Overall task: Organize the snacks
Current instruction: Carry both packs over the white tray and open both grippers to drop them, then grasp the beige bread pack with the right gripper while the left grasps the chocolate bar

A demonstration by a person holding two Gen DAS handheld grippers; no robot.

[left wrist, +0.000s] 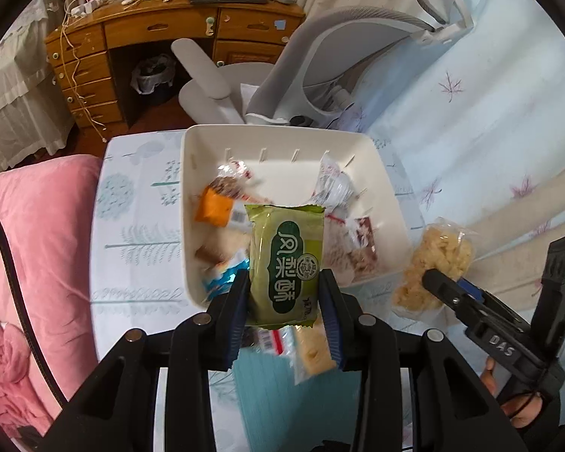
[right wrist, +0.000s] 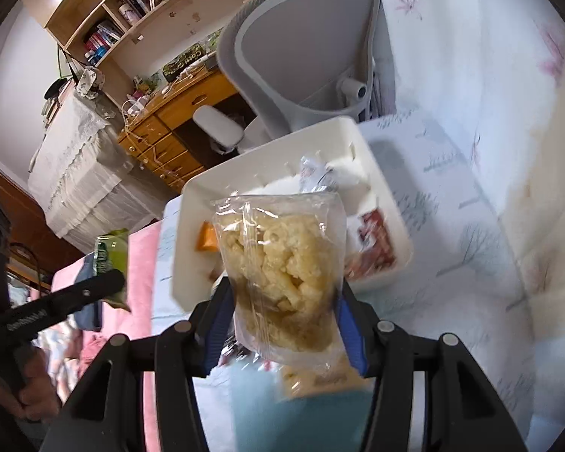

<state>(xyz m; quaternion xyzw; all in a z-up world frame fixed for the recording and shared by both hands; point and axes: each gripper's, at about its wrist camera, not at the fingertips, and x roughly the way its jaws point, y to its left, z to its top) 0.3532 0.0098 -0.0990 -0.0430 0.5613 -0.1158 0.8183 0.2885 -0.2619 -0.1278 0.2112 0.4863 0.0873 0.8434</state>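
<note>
My left gripper (left wrist: 284, 293) is shut on a green snack packet (left wrist: 286, 263) and holds it above the near edge of a white basket (left wrist: 271, 139). The basket holds several wrapped snacks, among them an orange one (left wrist: 213, 209). My right gripper (right wrist: 282, 309) is shut on a clear bag of pale puffed snack (right wrist: 286, 271), held just right of the basket (right wrist: 275, 150). It also shows in the left wrist view (left wrist: 429, 267). A yellow snack packet (left wrist: 312, 354) lies on the table below my left gripper.
The basket stands on a small table with a white tree-print cloth (left wrist: 139, 226). A grey office chair (left wrist: 320, 67) and a wooden desk (left wrist: 150, 37) stand behind it. A pink pillow (left wrist: 37, 245) lies left. A floral bedsheet (left wrist: 489, 113) lies right.
</note>
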